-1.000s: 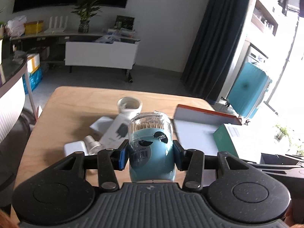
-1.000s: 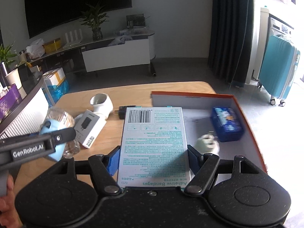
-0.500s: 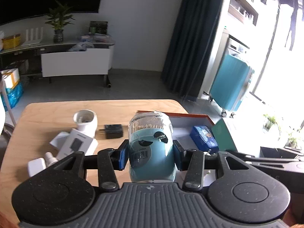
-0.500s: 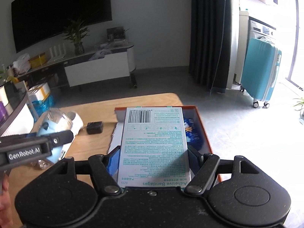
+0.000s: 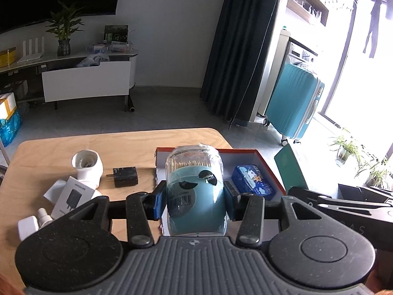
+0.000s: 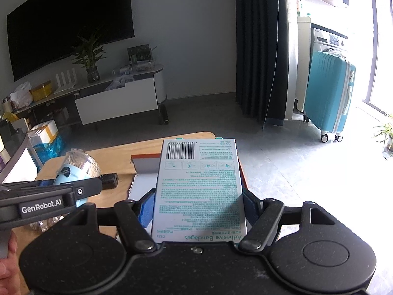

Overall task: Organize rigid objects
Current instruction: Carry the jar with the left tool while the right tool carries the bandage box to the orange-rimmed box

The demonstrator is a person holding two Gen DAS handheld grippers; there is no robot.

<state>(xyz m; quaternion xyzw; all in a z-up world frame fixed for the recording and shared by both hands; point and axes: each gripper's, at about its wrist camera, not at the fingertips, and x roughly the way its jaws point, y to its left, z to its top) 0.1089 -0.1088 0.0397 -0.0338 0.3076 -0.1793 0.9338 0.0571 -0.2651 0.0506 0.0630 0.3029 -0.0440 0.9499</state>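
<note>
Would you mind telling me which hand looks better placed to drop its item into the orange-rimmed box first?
Probably the left: its toothpick jar hangs over the box beside the blue tin, while the bandage box hides the right hand's target.

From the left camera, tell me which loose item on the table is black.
The black charger plug, lying between the white cup and the red-rimmed box; the other loose items there are white.

A home living room. A large dark television (image 6: 68,24) hangs on the wall above a low white media console (image 6: 118,98) carrying a potted plant (image 6: 89,59) and a white router (image 6: 65,78). Dark floor-length curtains (image 6: 260,49), a front-loading washing machine (image 6: 326,39) and a teal suitcase (image 6: 329,91) stand beyond the wooden table (image 5: 61,150).
</note>
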